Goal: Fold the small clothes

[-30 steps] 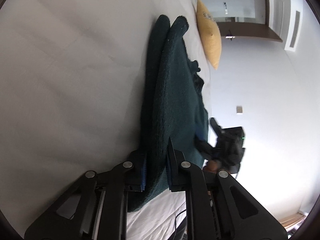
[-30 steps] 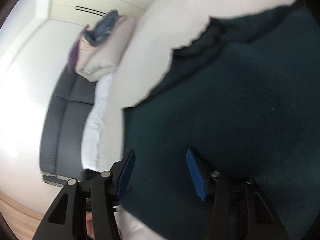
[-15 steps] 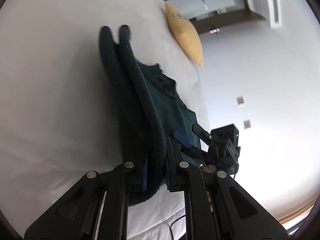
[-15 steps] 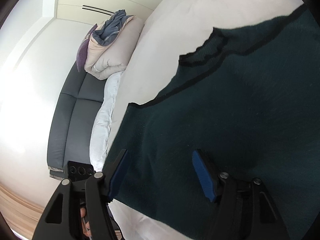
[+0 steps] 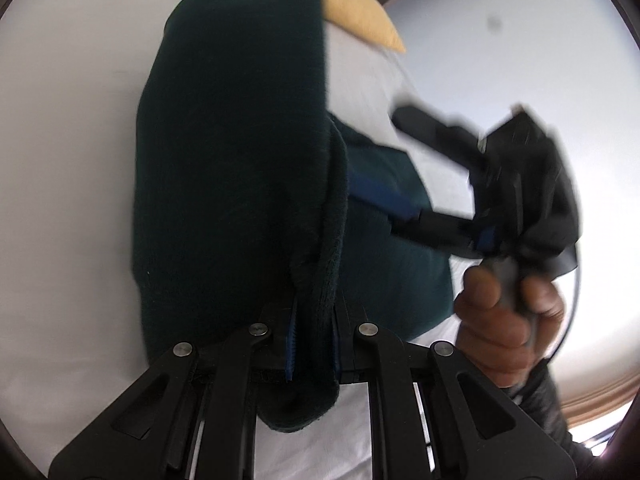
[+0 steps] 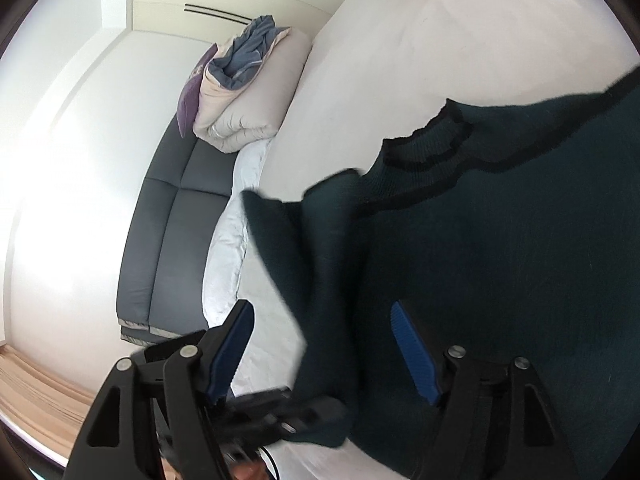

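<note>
Here your left gripper is clamped on a thick edge of the dark green knitted sweater, the fabric pinched tight between the blue-padded fingers, with a fold of it hanging below the fingertips. From the pinch the lifted part of the sweater stands up in front of the lens as a broad dark panel, and the rest of the garment lies flat on the white bed sheet behind and to the right of it. A yellow cushion sits at the far end of the bed, just past the top edge of the raised cloth.

In the left wrist view your right hand wraps the handle of the right gripper, whose fingers spread wide apart over the flat part of the sweater; the picture there is blurred by motion.

From the right wrist view, the right gripper is likewise spread, its blue pads holding nothing. A lifted flap of the dark green knitted sweater hangs between and just beyond them, while the ribbed neckline shows further up on the white bed sheet. Past the bed's edge stand a dark grey sofa and a folded beige quilt with blue-grey cloth on top.
</note>
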Action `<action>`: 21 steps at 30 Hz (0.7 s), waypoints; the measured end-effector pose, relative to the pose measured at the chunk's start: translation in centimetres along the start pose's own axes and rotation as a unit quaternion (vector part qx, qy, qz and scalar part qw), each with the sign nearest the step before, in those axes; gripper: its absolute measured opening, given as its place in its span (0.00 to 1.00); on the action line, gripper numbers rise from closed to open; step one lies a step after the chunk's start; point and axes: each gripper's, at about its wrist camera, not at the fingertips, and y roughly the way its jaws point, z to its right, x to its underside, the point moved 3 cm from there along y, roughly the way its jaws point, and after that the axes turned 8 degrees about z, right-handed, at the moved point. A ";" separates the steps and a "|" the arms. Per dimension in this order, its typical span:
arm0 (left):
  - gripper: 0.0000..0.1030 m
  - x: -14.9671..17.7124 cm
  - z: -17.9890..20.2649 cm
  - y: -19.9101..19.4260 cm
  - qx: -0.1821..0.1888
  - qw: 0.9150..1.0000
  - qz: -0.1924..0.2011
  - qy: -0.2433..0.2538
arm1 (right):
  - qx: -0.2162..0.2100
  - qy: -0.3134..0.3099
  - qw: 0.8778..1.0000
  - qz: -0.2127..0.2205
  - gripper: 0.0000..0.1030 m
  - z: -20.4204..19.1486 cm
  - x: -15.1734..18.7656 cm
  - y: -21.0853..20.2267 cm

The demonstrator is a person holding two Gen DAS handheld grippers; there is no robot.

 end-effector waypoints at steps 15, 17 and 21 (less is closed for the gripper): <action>0.11 2.3 3.5 2.1 -0.032 0.999 0.000 0.020 | 0.062 0.035 0.997 -0.018 0.49 2.4 -1.9 3.7; 0.11 2.1 3.2 1.9 -0.033 0.999 0.000 0.019 | 0.063 0.032 0.997 -0.020 0.33 2.5 -2.1 4.0; 0.11 2.1 3.6 1.9 -0.032 0.999 0.000 0.021 | 0.086 -0.017 0.996 -0.019 0.15 1.3 -2.1 4.1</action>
